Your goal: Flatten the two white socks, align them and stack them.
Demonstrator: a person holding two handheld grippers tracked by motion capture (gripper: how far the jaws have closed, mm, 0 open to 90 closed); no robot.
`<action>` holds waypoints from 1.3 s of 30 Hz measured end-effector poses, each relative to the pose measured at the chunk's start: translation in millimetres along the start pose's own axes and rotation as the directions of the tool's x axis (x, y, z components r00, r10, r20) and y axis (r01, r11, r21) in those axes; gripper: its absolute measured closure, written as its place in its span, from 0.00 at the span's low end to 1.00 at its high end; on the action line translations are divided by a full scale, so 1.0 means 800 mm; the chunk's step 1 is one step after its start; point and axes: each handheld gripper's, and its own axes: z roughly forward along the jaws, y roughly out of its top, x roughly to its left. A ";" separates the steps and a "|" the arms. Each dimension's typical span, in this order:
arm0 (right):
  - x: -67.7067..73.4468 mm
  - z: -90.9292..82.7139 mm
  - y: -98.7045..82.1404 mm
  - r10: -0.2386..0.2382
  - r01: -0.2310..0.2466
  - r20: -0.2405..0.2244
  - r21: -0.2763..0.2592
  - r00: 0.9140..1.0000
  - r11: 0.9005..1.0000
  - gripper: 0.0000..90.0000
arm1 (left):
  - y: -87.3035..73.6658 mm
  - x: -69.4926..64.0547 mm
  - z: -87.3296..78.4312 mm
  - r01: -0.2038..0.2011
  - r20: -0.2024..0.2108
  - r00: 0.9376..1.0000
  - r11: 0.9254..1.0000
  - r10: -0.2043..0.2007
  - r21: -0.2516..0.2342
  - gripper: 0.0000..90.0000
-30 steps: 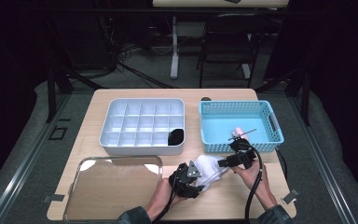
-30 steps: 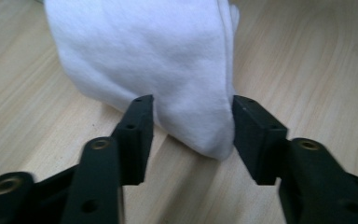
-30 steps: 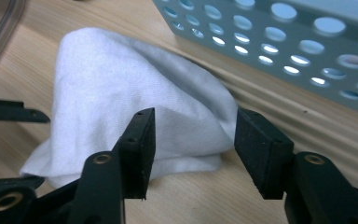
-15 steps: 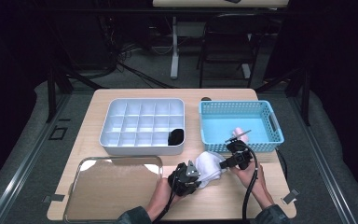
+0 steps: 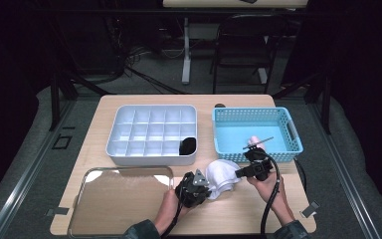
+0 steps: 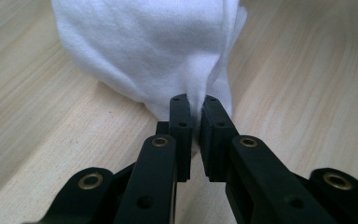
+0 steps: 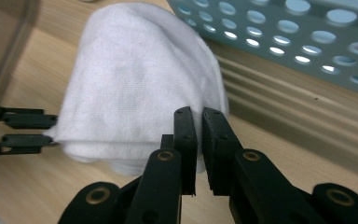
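A white cloth (image 5: 221, 175) lies bunched on the wooden table near the front edge, between my two grippers. My left gripper (image 5: 210, 187) reaches it from the left. Its jaws have just been closing and now pinch a fold of the white cloth (image 6: 144, 51) at the left gripper's (image 6: 194, 105) tips. My right gripper (image 5: 237, 173) comes from the right. Its jaws have also just been closing, and the right gripper (image 7: 199, 114) nips the near edge of the white cloth (image 7: 135, 79). The left gripper's fingers (image 7: 28, 121) touch the cloth's far side.
A white divided tray (image 5: 114, 144) stands at the back left with a dark item (image 5: 187, 145) in one compartment. A blue perforated basket (image 5: 278, 154) holds a pink item (image 5: 252, 141) at the back right. A shiny shallow tray (image 5: 129, 168) lies at the front left.
Both grippers have drawn in slightly against the white cloth and closed on it. The hands have otherwise stayed in place.
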 end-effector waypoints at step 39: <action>0.054 0.016 0.004 -0.101 0.101 -0.158 -0.009 0.982 0.995 0.92 | 0.016 0.013 -0.047 -0.061 -0.074 0.996 0.995 0.055 -0.085 0.42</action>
